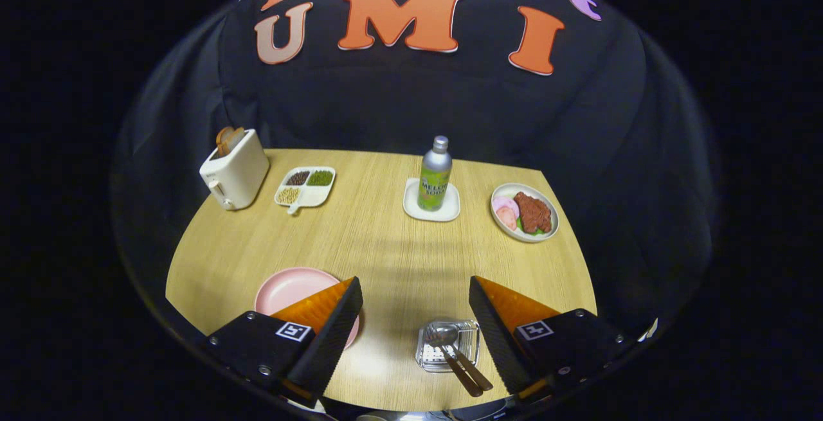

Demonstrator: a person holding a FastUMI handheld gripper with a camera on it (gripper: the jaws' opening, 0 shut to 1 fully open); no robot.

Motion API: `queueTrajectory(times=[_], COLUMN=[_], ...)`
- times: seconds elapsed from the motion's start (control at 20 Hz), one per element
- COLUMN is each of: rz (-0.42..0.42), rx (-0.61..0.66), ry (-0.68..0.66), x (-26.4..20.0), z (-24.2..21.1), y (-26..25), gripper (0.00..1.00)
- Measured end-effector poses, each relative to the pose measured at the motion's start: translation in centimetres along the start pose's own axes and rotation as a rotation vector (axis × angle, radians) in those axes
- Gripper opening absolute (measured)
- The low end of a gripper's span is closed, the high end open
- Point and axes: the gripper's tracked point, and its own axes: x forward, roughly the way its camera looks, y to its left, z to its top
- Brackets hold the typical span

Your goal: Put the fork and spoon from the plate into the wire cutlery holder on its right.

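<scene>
My gripper [416, 295] hangs open above the near part of the wooden table, with nothing between its fingers. A pink plate [289, 287] lies partly under the left finger; the part of it that shows is bare. The wire cutlery holder [448, 346] stands between the fingers, close to the right one. A spoon [443, 335] and a second brown-handled utensil [472, 375] rest in it, their handles sticking out toward me.
Farther back stand a white toaster [235, 170] with bread, a divided dish of beans [306, 187], a green bottle [434, 175] on a white square coaster, and a plate of meat [524, 212]. Black cloth walls close in the table.
</scene>
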Motion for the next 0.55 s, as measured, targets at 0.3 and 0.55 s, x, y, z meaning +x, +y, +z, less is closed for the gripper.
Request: queueTrajectory(times=[0.3,0.55], rz=[-0.025,-0.009], rx=[0.051,0.087], ry=[-0.179,-0.243], x=[-2.2,-4.4], z=[3.5,3.8], y=[0.9,1.5], gripper=[1.00,1.00])
